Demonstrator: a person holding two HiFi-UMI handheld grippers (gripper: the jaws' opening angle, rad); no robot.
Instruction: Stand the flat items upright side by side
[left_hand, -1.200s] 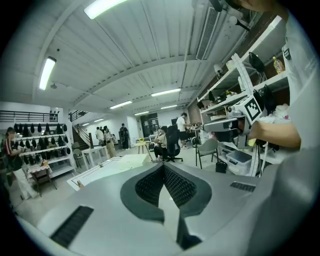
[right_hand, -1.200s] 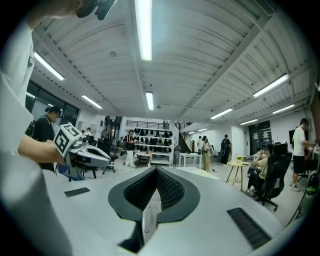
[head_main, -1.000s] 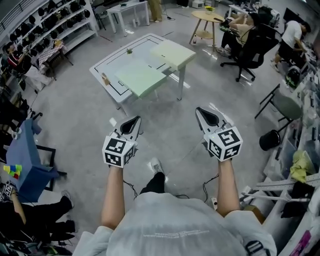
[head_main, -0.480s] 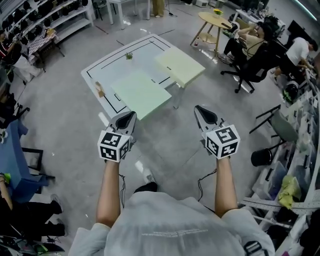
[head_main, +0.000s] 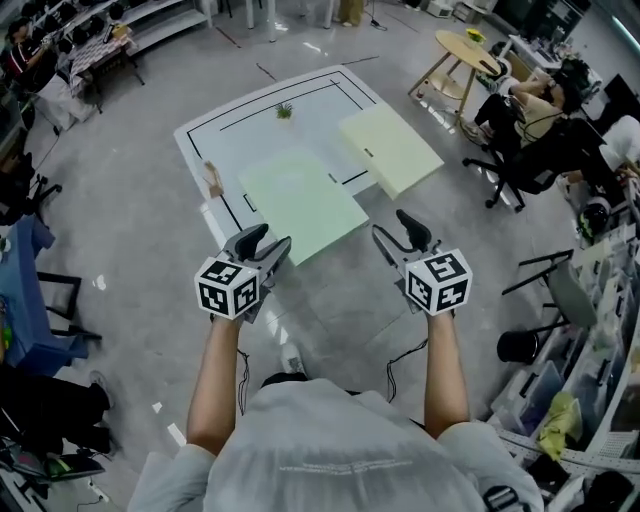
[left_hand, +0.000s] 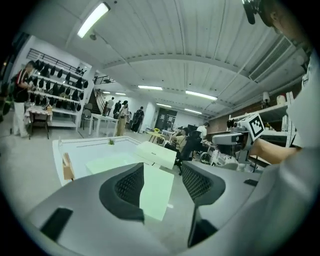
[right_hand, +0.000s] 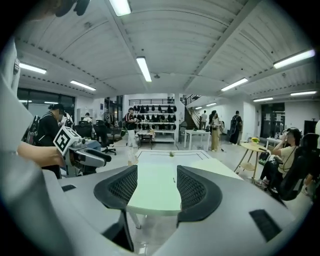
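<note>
**A:** Head view first. What's your step?

**B:** The approach. Your left gripper (head_main: 268, 243) and right gripper (head_main: 393, 228) hang short of the table (head_main: 250, 130), both with jaws opening and nothing between them. The green flat item (head_main: 300, 200) lies flat at the near corner and seems to overhang the edge. The cream flat item (head_main: 390, 150) lies flat close beside it, also past the edge. I can't tell whether they touch. I'd use that overhang: take the free edge between the jaws, then tip it up.

**A:** Left gripper view?

**B:** Jaws apart and empty. The green item shows through the gap, well ahead.

**A:** Right gripper view?

**B:** Also spread on air, lined up with the green item's near edge. Keep square to it.

**A:** Count?

**B:** Two flat items, none upright. One small plant (head_main: 285, 110), one wooden block (head_main: 212, 180), one table.
</note>
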